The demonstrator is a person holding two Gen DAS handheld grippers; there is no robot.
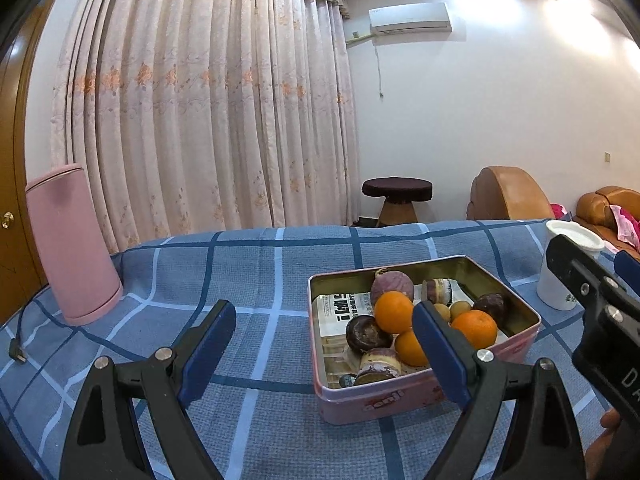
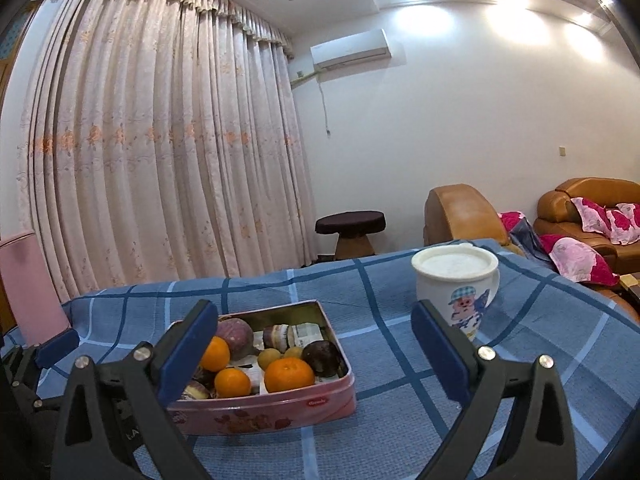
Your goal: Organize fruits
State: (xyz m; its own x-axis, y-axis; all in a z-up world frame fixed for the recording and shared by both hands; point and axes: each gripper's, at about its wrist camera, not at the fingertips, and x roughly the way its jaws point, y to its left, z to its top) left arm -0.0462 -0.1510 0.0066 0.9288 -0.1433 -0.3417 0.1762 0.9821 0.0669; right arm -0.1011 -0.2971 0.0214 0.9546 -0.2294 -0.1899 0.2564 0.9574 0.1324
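Left jaws: the left gripper (image 1: 324, 344) is spread wide and holds nothing; the tin (image 1: 432, 396) sits by its right jaw.
Right jaws: the right gripper (image 2: 314, 350) is spread wide and holds nothing; the tin (image 2: 280, 412) is by its left jaw, the cup (image 2: 456, 284) just past its right jaw.
Fruit: the oranges (image 1: 394, 312) lie piled in the tin with dark round fruits and small cakes.
Risk: a round orange may slip or roll off the desk (image 1: 260, 280) if pinched off-centre.
Risk: the two grippers are close and may bump.
Risk: the right jaw may knock the cup.
Writing: red words on the tin's side, too blurred to read; big black print on a paper inside.
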